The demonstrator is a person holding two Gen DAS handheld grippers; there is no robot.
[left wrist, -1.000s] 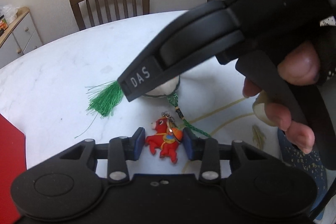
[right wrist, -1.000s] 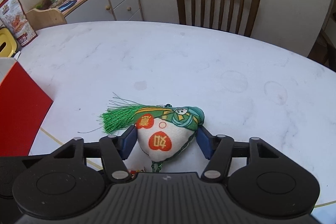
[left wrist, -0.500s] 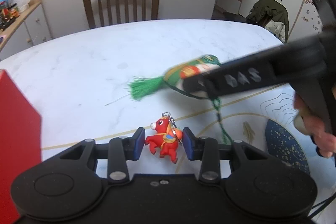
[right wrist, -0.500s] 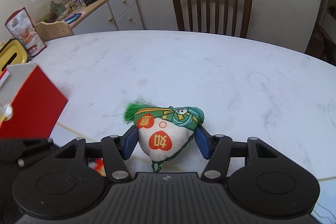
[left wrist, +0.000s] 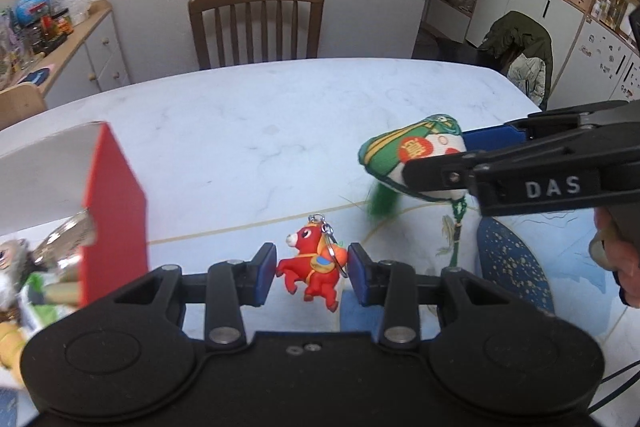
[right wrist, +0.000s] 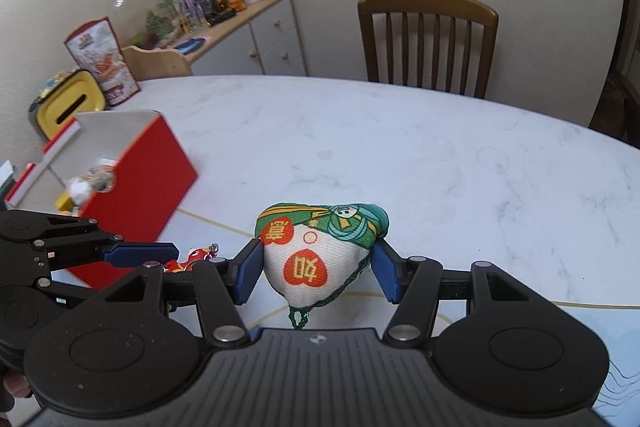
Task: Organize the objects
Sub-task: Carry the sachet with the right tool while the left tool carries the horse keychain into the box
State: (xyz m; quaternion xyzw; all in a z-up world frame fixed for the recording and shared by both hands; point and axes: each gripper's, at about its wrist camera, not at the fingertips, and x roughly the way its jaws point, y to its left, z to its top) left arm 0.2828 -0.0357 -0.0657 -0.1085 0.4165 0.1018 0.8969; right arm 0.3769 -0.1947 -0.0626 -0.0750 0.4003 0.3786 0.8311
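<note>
My left gripper (left wrist: 312, 269) is shut on a red horse keychain (left wrist: 314, 265) and holds it above the white table (left wrist: 248, 131). My right gripper (right wrist: 318, 267) is shut on a green and white cloth sachet (right wrist: 316, 247) with a green tassel, held in the air; it also shows in the left wrist view (left wrist: 416, 155), with the tassel (left wrist: 382, 201) hanging below. The open red box (right wrist: 136, 167) stands at the left with several small toys inside; in the left wrist view its red wall (left wrist: 116, 211) is close on the left. The left gripper (right wrist: 176, 261) also shows in the right wrist view.
A wooden chair (left wrist: 256, 19) stands behind the table. A low cabinet (right wrist: 240, 31) with clutter is at the back left. A yellow tin (right wrist: 68, 107) and a snack bag (right wrist: 102, 59) sit beyond the box. A blue patterned mat (left wrist: 516, 267) covers the near right.
Both grippers have lifted their objects off the table and moved left toward the red box. The sachet's tassel left the table and now hangs.
</note>
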